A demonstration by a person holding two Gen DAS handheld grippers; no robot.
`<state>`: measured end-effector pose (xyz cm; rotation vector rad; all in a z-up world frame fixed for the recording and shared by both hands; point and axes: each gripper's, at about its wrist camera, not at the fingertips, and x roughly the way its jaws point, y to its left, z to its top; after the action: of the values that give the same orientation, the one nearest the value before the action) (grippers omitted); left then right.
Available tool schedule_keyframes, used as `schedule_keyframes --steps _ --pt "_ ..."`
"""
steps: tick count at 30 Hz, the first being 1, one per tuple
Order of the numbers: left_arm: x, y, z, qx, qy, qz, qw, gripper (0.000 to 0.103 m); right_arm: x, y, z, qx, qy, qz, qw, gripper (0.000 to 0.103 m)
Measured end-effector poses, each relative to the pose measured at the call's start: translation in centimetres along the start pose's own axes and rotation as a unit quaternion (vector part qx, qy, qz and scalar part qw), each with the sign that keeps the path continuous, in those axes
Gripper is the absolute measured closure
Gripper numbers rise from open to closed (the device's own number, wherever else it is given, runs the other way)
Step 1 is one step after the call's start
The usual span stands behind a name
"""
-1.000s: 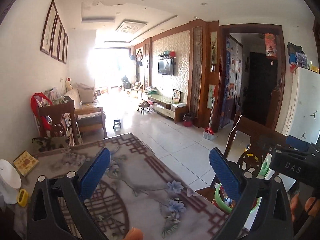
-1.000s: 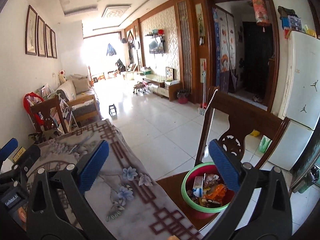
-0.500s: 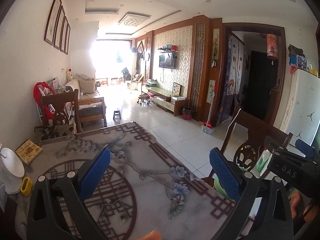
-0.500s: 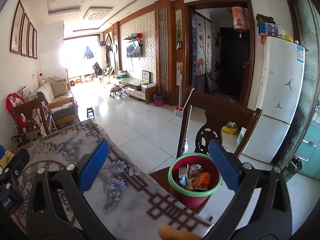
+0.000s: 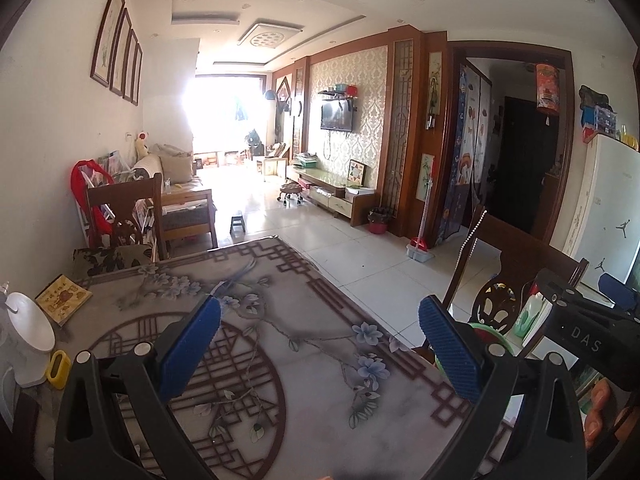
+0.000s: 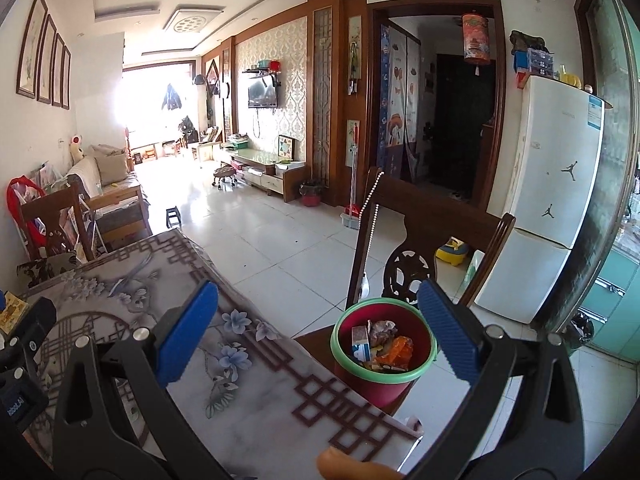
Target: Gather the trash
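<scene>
A red bin with a green rim point(image 6: 382, 354) stands on the seat of a dark wooden chair point(image 6: 424, 236) beside the table; wrappers and a small carton lie inside it. My right gripper point(image 6: 316, 334) is open and holds nothing, raised above the table's right edge with its right finger over the bin. My left gripper point(image 5: 320, 350) is open too, held over the patterned tabletop point(image 5: 256, 320). In the left wrist view only a sliver of the bin's green rim point(image 5: 482, 326) shows past the right finger, and the body of the right gripper point(image 5: 580, 328) sits at the right.
On the table's left side stand a white round fan point(image 5: 30, 338), a yellow object point(image 5: 58, 368) and a booklet point(image 5: 62, 298). A second wooden chair point(image 5: 120, 216) is at the far end. A white fridge point(image 6: 548, 200) stands right; tiled floor point(image 6: 280, 248) stretches beyond.
Both grippers have drawn back and risen, so more of the tabletop shows. In the right wrist view the bin has shifted left and up, out from behind the right finger. Both stay open.
</scene>
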<state>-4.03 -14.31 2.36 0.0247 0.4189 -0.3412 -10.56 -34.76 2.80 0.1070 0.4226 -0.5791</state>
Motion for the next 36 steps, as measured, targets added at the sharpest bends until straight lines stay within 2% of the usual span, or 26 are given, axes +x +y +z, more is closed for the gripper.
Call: schedule_keyframes --steps 19,36 --pt "0.4 3.0 0.5 -0.023 0.009 0.032 0.9992 0.008 1.0 2.9 0.7 -0.021 0.008 0.039 0.999 0.005" --pt "1.4 4.0 0.5 -0.032 0.02 0.044 0.9983 0.008 1.6 3.5 0.7 -0.026 0.014 0.044 0.999 0.005"
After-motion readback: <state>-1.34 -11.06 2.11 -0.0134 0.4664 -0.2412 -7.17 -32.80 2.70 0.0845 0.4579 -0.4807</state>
